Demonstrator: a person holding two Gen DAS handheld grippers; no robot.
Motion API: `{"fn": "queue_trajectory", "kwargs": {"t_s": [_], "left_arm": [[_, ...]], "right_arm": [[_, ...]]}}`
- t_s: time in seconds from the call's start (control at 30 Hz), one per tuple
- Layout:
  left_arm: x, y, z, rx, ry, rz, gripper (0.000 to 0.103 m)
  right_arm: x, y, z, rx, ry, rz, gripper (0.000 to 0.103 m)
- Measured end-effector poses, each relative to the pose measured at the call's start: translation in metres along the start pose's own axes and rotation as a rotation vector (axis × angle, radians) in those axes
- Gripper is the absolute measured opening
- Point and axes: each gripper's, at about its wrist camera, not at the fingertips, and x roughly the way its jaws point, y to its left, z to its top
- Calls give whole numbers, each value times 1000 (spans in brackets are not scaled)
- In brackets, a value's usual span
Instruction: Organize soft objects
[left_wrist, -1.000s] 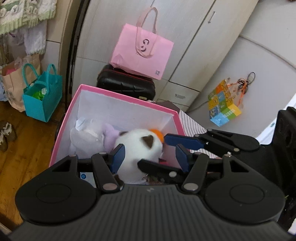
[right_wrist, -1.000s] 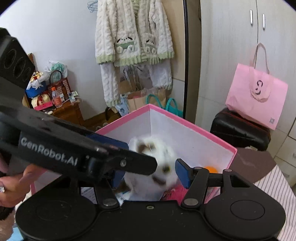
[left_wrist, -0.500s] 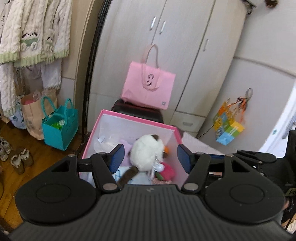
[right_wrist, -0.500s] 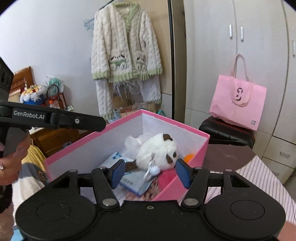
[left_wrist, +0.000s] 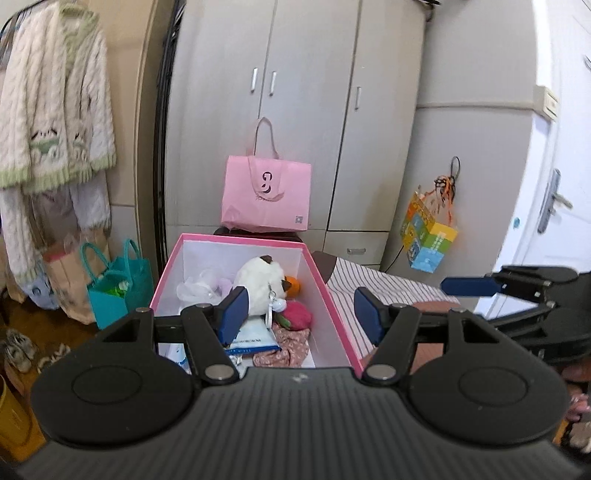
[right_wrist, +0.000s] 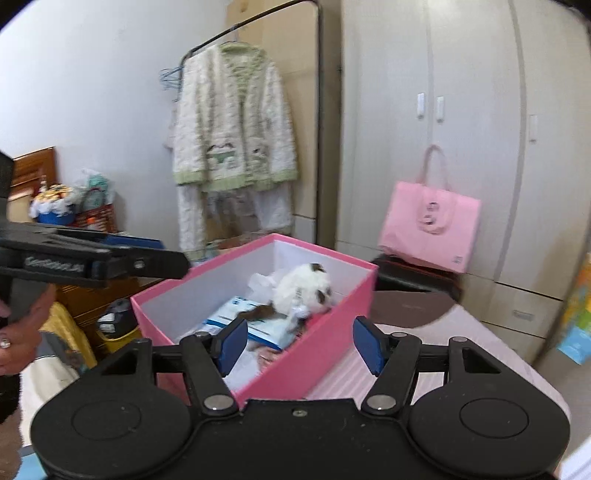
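The white plush toy (left_wrist: 260, 282) lies in the pink box (left_wrist: 332, 306), its brown ear at 12 o'clock, beside a red soft item (left_wrist: 297, 314) and a floral cloth (left_wrist: 288, 343). The left gripper (left_wrist: 297, 314) and the right gripper (right_wrist: 299, 341) both stand open and hold nothing; the right jaws have just been opening. The keychain may catch on a finger during the next reach. Only the right view shows the person's hand (right_wrist: 18, 332); only the left view shows the orange item (left_wrist: 293, 284).

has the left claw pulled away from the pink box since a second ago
Yes. The left claw, open and empty, has backed away from the pink box: the box looks smaller and the white plush toy inside no longer sits between its pads.
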Motion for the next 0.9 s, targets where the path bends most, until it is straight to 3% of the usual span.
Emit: {"fn": "queue_trajectory", "kwargs": {"t_s": [0.33,0.47,0.6,0.87,0.9], "left_arm": [[-32,-24,-32,-18,-1,-6,63],[-36,-37,-42,-31,-14,14,66],[-34,-47,-54,-38,-11,36,71],[-36,-56,-69,-27,-7,58,84],[-38,-57,-70,-27,-13,60,88]], "right_arm": [[-45,-2,-32,73,-60,-49,69],[-62,1,-44,86,-90,-71,75],[-70,2,-58,121,-104,-120,83],[-86,-4,-77,160,-79,-174,85],[-87,-4,-80,165,-79,-182,89]]}}
